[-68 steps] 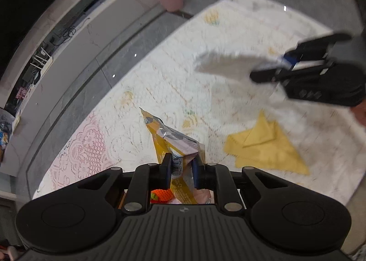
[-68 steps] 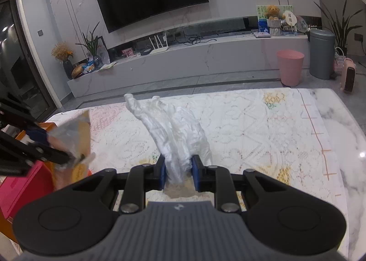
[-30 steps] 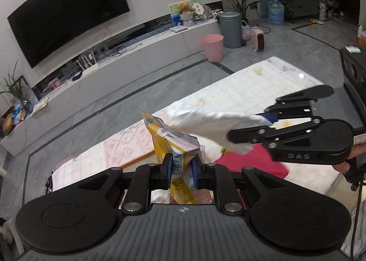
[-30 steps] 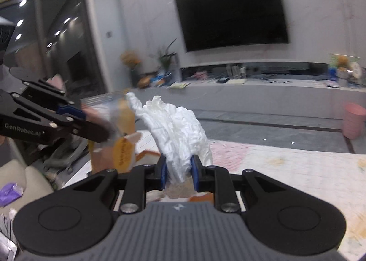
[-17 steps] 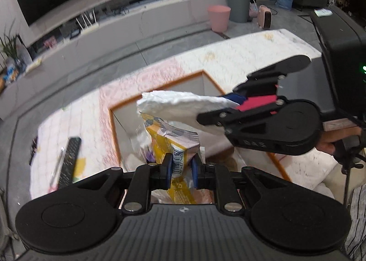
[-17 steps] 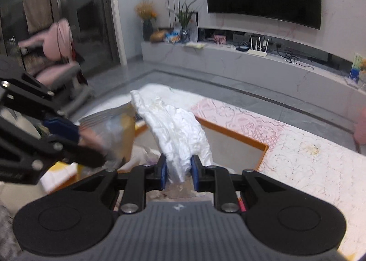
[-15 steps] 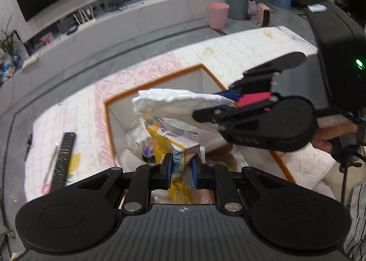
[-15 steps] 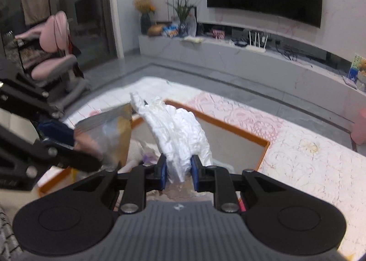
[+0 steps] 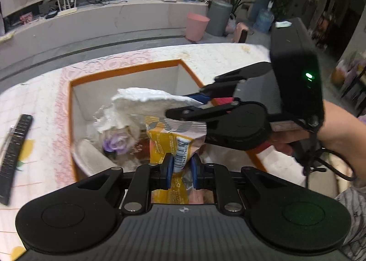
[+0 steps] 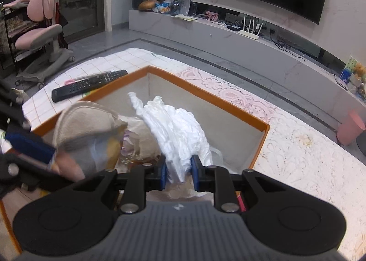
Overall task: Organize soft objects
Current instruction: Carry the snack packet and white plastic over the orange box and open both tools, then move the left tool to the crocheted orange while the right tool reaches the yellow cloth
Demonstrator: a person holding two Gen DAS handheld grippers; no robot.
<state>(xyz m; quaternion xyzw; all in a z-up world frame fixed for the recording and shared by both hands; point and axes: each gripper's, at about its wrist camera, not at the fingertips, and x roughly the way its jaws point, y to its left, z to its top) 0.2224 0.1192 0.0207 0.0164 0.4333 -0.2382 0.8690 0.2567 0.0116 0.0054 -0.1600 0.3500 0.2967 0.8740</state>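
Now both loads hang over the orange-rimmed box (image 9: 128, 71). Left gripper (image 9: 180, 170) is clamped on a yellow snack packet (image 9: 173, 144); right gripper (image 10: 177, 173) is clamped on a white crumpled cloth (image 10: 178, 133). Best play, it seems: lower each well inside the box walls before letting go, one at a time so they don't tangle. Cloth sits above the packet, over the box's middle; a remote (image 10: 89, 84) lies outside the box.
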